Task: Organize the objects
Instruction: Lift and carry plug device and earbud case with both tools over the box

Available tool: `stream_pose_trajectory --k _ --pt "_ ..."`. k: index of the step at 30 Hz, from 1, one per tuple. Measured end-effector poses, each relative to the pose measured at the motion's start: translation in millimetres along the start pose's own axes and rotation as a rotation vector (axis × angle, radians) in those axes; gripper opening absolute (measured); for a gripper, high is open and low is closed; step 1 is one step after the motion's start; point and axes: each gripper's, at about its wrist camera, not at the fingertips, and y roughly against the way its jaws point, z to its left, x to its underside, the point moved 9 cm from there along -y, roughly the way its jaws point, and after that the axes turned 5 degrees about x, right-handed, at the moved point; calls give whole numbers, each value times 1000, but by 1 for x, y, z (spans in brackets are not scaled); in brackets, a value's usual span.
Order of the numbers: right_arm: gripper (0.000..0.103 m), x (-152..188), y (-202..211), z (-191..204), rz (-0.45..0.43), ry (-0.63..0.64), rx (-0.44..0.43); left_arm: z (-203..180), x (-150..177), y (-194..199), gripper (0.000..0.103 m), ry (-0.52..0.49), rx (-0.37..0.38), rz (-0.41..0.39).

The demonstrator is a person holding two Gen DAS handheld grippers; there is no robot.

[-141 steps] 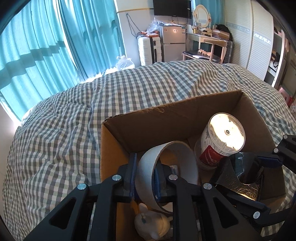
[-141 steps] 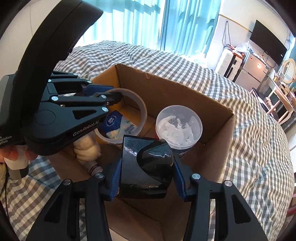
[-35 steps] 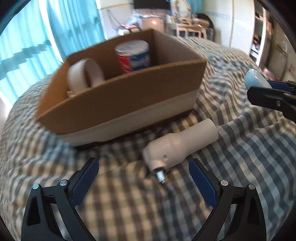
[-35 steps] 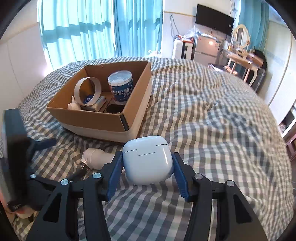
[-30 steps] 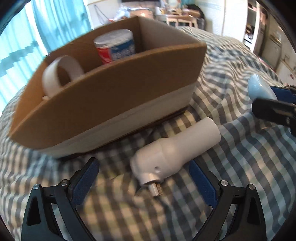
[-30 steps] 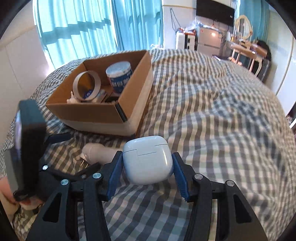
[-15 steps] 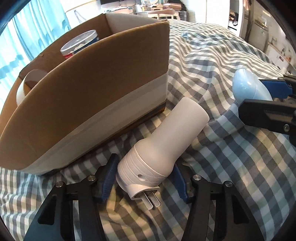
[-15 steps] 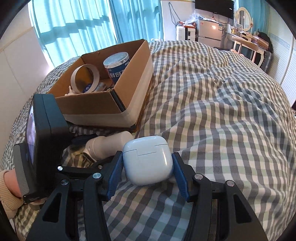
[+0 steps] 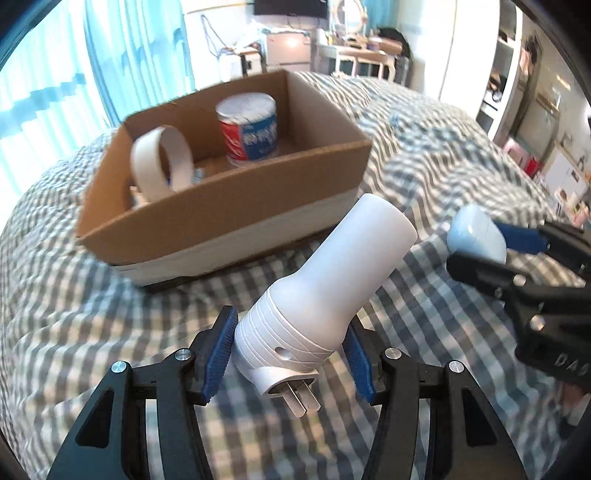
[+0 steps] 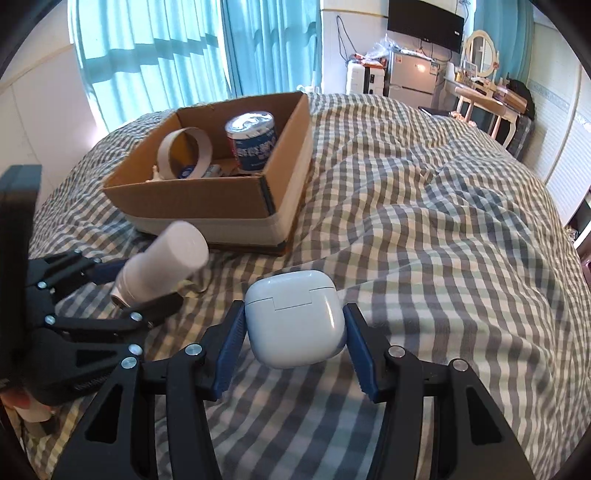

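Note:
My left gripper [image 9: 290, 350] is shut on a white plug-in night light [image 9: 325, 291], lifted off the checked bedspread, its prongs pointing toward the camera. In the right wrist view the same night light [image 10: 162, 264] hangs at the left in the left gripper [image 10: 147, 291]. My right gripper [image 10: 295, 345] is shut on a white earbud case [image 10: 293, 317], held above the bedspread. That case [image 9: 476, 236] shows at the right of the left wrist view. Ahead stands an open cardboard box [image 9: 236, 206] [image 10: 207, 206] holding a tape roll [image 10: 184, 151] and a blue-labelled tub [image 10: 253, 142].
A grey-and-white checked bedspread [image 10: 424, 221] covers the bed all around the box. Teal curtains [image 10: 166, 55] hang behind. A small fridge [image 10: 408, 79], a dressing table with a mirror [image 10: 480, 88] and a wall TV [image 10: 424, 24] stand at the room's far side.
My left gripper closed around the night light that lay on the bedspread and lifted it; the box now looks farther and lower. The right gripper kept hold of the earbud case.

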Motion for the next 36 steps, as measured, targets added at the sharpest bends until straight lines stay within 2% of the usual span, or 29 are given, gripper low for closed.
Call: stream_pose_trajectory --k 8,17,26,36 --pt "53 0 37 23 -56 42 7 6 12 47 57 72 -4 -70" --pt "53 -14 88 51 -154 103 22 17 8 101 57 119 -12 -170" --pt "53 -44 122 71 -235 146 21 33 -20 144 57 146 -27 -266" --pt "53 -104 105 78 -258 155 5 64 -64 140 57 175 -54 -300"
